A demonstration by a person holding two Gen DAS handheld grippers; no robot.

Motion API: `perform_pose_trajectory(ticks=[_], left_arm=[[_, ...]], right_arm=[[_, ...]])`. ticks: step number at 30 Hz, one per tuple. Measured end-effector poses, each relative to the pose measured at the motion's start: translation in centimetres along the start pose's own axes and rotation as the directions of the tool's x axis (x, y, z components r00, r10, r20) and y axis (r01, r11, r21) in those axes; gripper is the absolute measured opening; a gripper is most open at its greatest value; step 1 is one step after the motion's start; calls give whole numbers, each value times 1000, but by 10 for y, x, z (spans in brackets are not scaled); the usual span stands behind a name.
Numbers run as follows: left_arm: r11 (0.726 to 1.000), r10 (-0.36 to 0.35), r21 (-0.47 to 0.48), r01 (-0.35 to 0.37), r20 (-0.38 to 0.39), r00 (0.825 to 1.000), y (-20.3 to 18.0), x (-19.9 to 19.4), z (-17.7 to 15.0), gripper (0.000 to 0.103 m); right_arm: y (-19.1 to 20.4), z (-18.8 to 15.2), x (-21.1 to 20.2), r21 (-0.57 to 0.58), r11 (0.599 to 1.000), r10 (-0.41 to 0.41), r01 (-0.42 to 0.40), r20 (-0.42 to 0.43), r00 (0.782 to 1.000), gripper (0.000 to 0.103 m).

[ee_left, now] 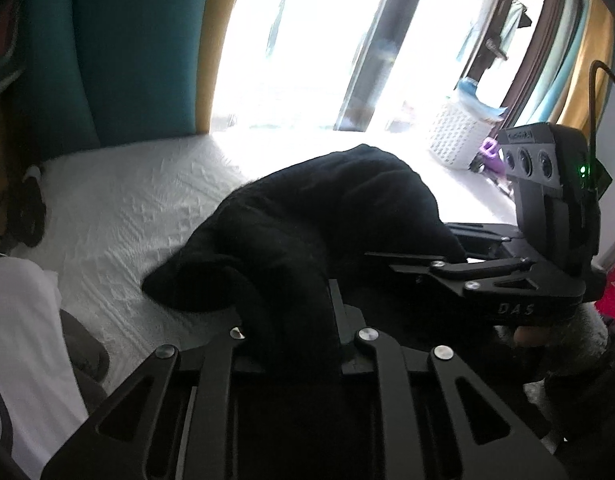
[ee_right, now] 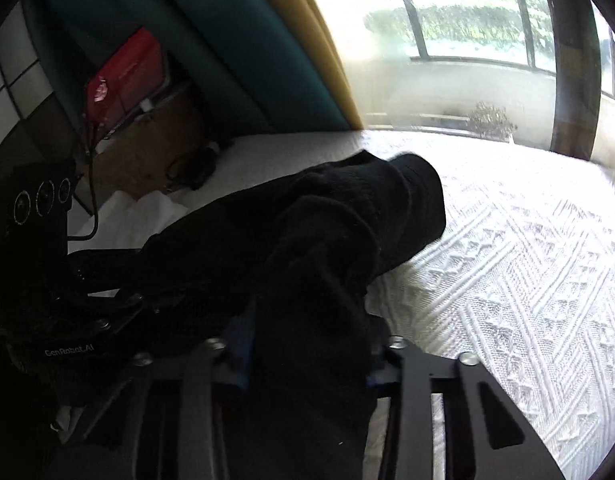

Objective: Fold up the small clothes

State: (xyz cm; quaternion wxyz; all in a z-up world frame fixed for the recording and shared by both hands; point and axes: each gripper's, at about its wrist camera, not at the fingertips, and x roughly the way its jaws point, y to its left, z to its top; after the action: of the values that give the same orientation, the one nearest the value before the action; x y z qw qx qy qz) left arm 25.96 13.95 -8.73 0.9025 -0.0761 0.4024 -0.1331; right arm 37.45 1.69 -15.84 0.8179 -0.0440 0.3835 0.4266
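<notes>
A small black garment [ee_left: 327, 208] lies bunched on the white textured bedspread [ee_left: 119, 208], lifted at two ends. My left gripper [ee_left: 291, 336] is shut on one bunched end, and the cloth hides its fingertips. My right gripper [ee_left: 459, 258] comes in from the right and bites the other end. In the right wrist view the same black garment [ee_right: 347, 216] hangs thick between the blue pads [ee_right: 241, 344] of my right gripper [ee_right: 307, 348], which is shut on it. The left gripper [ee_right: 135, 280] shows at the left, half buried in the fabric, above the bedspread [ee_right: 507, 260].
A teal and yellow headboard [ee_left: 127, 60] backs the bed beside a bright window. A white laundry basket [ee_left: 455, 136] stands past the far edge. White cloth [ee_left: 23, 340] lies at the near left, a dark corded item [ee_left: 27, 216] near the headboard, and a red bag [ee_right: 123, 76] beside the bed.
</notes>
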Motion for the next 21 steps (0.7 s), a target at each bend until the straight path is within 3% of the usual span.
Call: perform_pose_trajectory(ticks=[10, 21], left_arm=[[999, 21, 33, -26, 123, 992, -24, -70, -6, 17], [999, 10, 48, -24, 264, 965, -47, -152, -27, 16]], right_arm=[[51, 6, -56, -92, 995, -21, 34, 133, 991, 33], [111, -4, -123, -176, 979, -51, 98, 255, 966, 32]])
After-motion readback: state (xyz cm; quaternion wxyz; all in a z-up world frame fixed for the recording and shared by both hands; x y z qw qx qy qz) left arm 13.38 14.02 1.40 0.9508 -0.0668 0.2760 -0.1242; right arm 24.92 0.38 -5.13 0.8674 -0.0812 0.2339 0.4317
